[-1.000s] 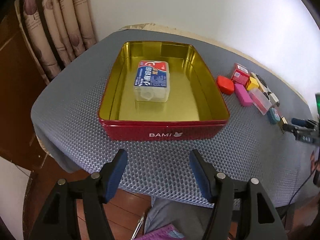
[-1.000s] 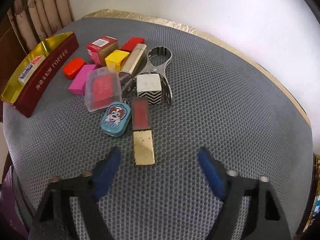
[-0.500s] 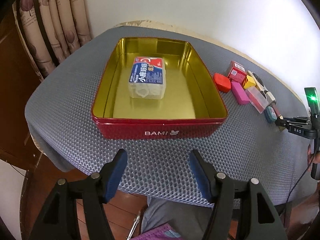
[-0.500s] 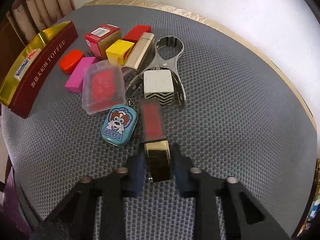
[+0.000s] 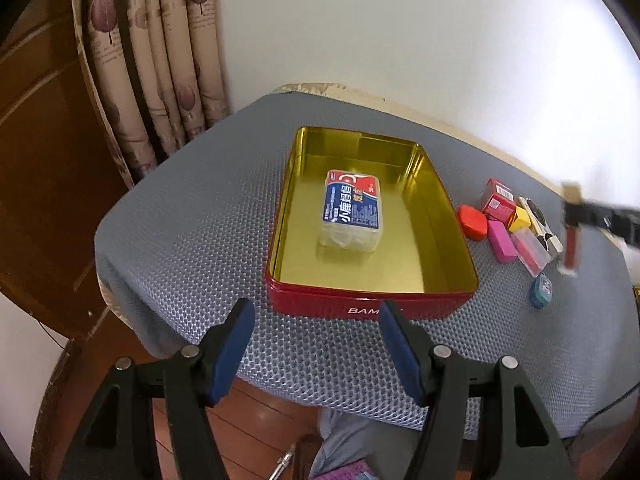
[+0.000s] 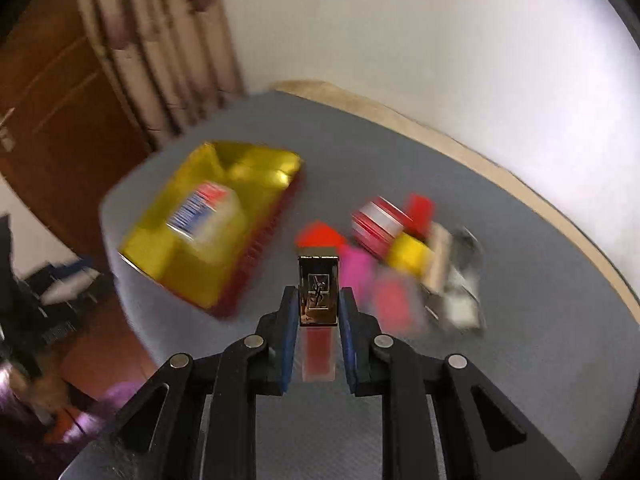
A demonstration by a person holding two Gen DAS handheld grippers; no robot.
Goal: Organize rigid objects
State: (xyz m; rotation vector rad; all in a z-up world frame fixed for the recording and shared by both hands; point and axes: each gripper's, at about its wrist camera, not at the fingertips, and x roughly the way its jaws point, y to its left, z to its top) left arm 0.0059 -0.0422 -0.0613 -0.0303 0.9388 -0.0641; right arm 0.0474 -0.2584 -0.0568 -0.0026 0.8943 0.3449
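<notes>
Between the pads of the right claw [image 6: 319, 312] sits a gold-capped lipstick [image 6: 318, 294], clamped at the cap so its red tube hangs free for carrying, lifted above the counter [image 5: 200, 216]. At ten o'clock lies the red tin [image 6: 256, 248], likely its destination. That claw tilts downward. The left claw [image 5: 316, 346] hovers spread and empty at the tin's six o'clock.
</notes>
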